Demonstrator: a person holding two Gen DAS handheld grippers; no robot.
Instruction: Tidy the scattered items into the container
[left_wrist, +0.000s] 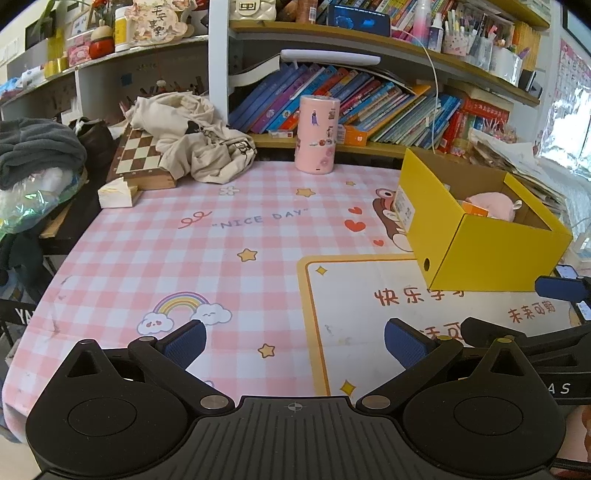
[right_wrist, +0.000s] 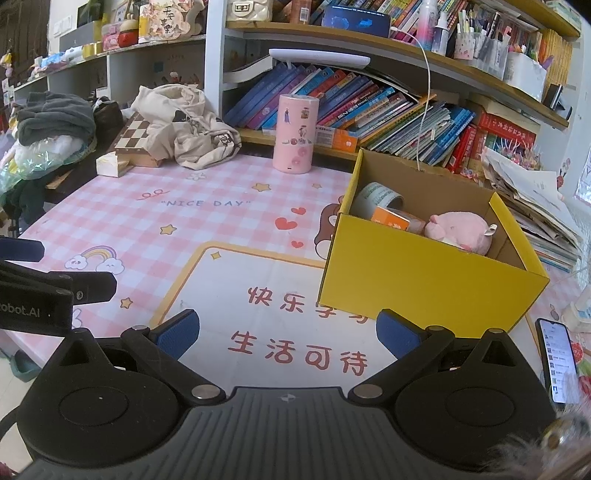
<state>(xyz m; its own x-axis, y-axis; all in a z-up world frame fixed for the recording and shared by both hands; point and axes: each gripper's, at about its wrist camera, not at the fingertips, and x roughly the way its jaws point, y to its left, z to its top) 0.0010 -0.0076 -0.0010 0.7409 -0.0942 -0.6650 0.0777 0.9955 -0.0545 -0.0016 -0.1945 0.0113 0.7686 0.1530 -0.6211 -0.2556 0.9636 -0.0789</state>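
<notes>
A yellow cardboard box (right_wrist: 424, 280) stands open on the pink checked table mat (right_wrist: 207, 221). Inside it lie a pink plush toy (right_wrist: 460, 230), an orange small box (right_wrist: 391, 218) and a roll of tape (right_wrist: 380, 197). The box also shows in the left wrist view (left_wrist: 491, 254) with the plush (left_wrist: 493, 205) inside. My left gripper (left_wrist: 295, 343) is open and empty over the mat, left of the box. My right gripper (right_wrist: 288, 332) is open and empty just in front of the box.
A pink cylinder (right_wrist: 295, 134) stands at the back by the bookshelf (right_wrist: 369, 110). A beige cloth (right_wrist: 184, 125) lies over a chessboard box (right_wrist: 135, 142) at the back left. A phone (right_wrist: 557, 363) lies right of the yellow box. Paper stacks (right_wrist: 535, 206) sit behind it.
</notes>
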